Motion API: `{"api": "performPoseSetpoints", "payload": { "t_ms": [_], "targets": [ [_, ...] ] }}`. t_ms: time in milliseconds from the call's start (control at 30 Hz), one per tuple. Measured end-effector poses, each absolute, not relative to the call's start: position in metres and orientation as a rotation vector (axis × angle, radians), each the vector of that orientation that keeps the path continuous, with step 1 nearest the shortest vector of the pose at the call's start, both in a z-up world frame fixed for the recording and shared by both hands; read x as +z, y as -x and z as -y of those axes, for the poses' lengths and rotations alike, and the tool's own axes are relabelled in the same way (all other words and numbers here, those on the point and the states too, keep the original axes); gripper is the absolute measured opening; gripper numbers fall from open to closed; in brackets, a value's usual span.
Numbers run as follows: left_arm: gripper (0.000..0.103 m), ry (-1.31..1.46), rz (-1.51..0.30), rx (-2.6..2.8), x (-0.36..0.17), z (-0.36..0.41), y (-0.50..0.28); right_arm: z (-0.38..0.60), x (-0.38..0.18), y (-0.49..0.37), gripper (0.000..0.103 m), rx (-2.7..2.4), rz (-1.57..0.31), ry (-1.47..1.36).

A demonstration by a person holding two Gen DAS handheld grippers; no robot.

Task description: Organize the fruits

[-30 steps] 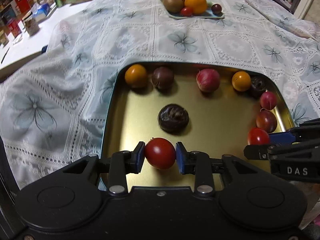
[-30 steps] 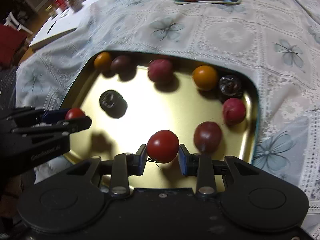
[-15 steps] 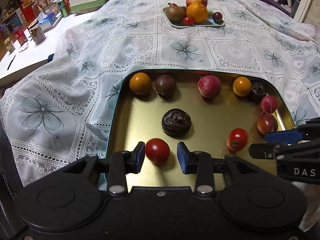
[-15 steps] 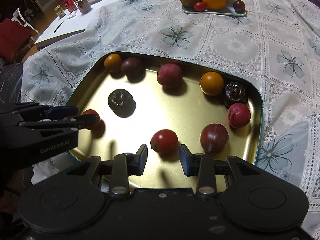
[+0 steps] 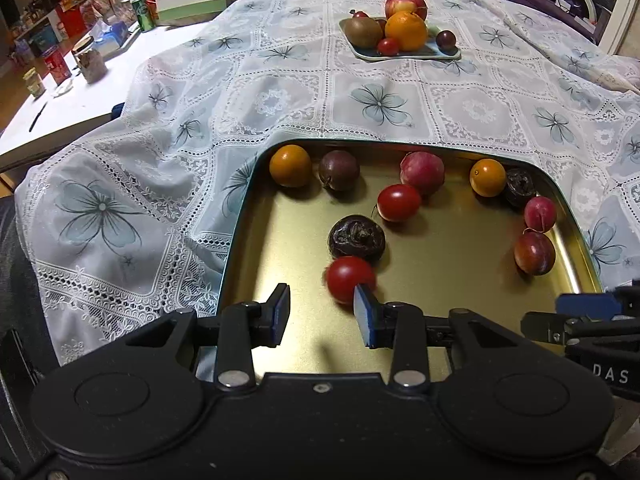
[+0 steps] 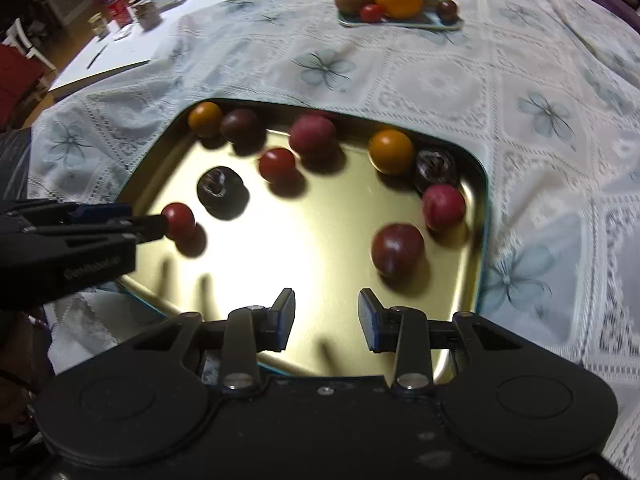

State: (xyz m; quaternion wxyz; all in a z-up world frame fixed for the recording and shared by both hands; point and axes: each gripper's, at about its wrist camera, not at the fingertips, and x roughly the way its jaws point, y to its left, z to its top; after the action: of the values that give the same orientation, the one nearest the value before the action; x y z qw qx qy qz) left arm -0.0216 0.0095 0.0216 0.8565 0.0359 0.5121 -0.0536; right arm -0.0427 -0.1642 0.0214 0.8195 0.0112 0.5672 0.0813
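Observation:
A gold tray [image 5: 440,272] [image 6: 320,248] holds several fruits. My left gripper [image 5: 322,314] is open and empty over the tray's near edge; a red tomato [image 5: 350,279] [image 6: 178,220] lies just beyond its right finger, next to a dark wrinkled fruit [image 5: 357,237]. A second red tomato [image 5: 399,208] [image 6: 277,165] lies by a pink plum [image 5: 422,167]. My right gripper [image 6: 326,318] is open and empty above the tray's near edge, with a dark red plum [image 6: 397,249] ahead to its right.
Two oranges [image 5: 290,166] [image 5: 487,177], dark plums and pink plums line the tray's far and right sides. A plate of fruit [image 5: 400,34] stands far back on the flowered tablecloth. Cans and clutter sit on a white table at the far left.
Both grippers opened and let go of their tomatoes, then drew back. The right one's tomato rolled to the tray's far middle; the left one's lies by the dark wrinkled fruit.

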Motion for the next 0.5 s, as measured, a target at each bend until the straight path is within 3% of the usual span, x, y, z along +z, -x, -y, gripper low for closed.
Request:
{"api": "performPoseSetpoints", "payload": {
  "t_ms": [500],
  "targets": [
    [0.046,-0.105,-1.087,-0.098,0.024,0.001,0.032,0.180,0.023,0.062,0.038,0.001,-1.202,-0.105]
  ]
}}
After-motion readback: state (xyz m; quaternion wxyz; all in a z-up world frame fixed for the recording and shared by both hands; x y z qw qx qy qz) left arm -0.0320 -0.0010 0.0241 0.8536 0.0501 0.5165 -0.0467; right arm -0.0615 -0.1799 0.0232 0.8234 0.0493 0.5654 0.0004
